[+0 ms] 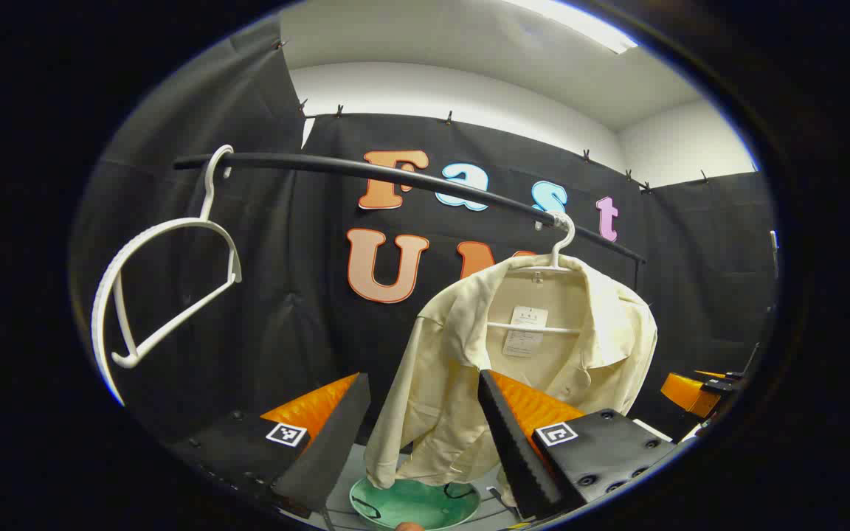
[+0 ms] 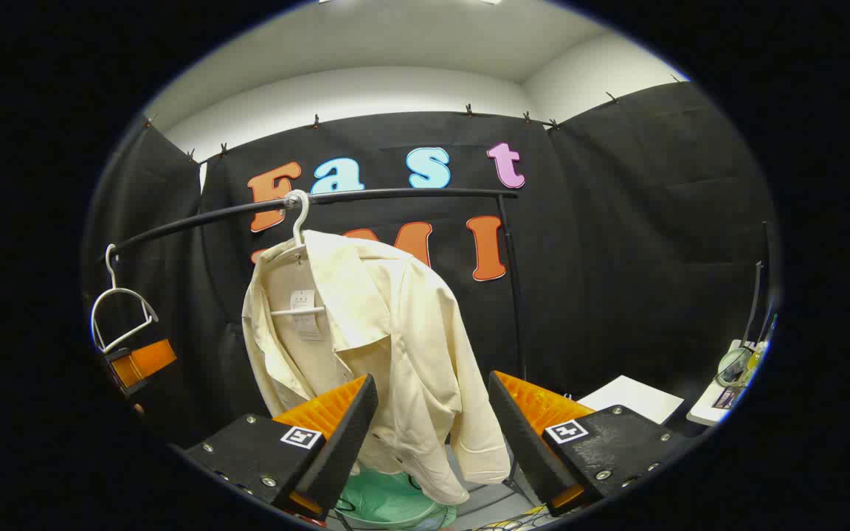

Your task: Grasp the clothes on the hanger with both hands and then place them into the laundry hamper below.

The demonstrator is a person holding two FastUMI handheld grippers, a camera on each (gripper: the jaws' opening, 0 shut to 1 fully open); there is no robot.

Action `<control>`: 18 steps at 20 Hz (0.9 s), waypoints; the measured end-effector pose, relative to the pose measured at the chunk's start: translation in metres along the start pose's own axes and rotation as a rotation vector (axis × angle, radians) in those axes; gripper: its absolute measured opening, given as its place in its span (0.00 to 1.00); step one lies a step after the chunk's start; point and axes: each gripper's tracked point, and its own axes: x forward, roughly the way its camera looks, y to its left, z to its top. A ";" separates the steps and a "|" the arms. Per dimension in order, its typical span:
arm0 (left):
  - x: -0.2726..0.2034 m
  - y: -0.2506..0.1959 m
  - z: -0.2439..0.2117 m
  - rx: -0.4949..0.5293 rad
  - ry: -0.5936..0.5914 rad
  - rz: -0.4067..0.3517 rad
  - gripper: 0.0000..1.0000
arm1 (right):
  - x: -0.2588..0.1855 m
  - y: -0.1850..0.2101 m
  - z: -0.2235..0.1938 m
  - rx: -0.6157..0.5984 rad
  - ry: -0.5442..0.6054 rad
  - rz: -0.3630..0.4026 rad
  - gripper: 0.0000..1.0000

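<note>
Left gripper view: seeing empty hanger [image 1: 163, 287] dangling at left end of rail [image 1: 366, 177]. Holding left gripper [image 1: 417, 442] with fingers spread wide, gripping nothing. Cream shirt [image 1: 469, 369] hanging on white hanger [image 1: 554, 254] right of centre, beyond fingers, above green hamper [image 1: 414, 503]. Right gripper view: keeping right gripper [image 2: 432, 435] wide apart too, empty, shirt hem showing between fingers, not touching.

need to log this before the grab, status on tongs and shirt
Left tongs open, right tongs open, both short of the cloth. Cream shirt on its hanger, green hamper below. Empty hanger off to the side, nothing between.
</note>
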 end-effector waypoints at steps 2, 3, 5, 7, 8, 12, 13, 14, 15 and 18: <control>0.000 0.002 -0.002 -0.007 0.010 0.000 0.96 | 0.001 0.004 -0.003 -0.003 0.006 0.006 0.94; -0.001 0.005 -0.001 -0.010 0.009 0.004 0.96 | 0.000 0.006 -0.003 -0.004 0.009 0.009 0.94; -0.001 0.011 0.001 -0.015 0.008 0.016 0.97 | 0.000 0.011 -0.005 -0.007 0.016 0.016 0.94; -0.001 0.015 0.001 -0.019 0.007 0.024 0.97 | 0.001 0.014 -0.006 -0.013 0.019 0.016 0.95; -0.001 0.017 0.000 -0.020 0.007 0.027 0.97 | 0.001 0.015 -0.006 -0.016 0.020 0.016 0.95; -0.002 0.019 0.000 -0.012 0.011 0.034 0.97 | 0.003 0.019 -0.010 -0.021 0.033 0.023 0.94; 0.000 0.019 0.000 -0.007 0.011 0.032 0.96 | 0.004 0.020 -0.011 -0.018 0.035 0.022 0.95; 0.001 0.019 0.001 -0.001 0.012 0.032 0.97 | 0.005 0.021 -0.013 -0.011 0.038 0.019 0.95; 0.003 0.020 0.001 0.006 0.014 0.033 0.96 | 0.008 0.023 -0.015 -0.003 0.043 0.018 0.95; 0.007 0.022 0.002 0.010 0.007 0.040 0.97 | 0.016 0.025 -0.022 0.012 0.071 -0.013 0.94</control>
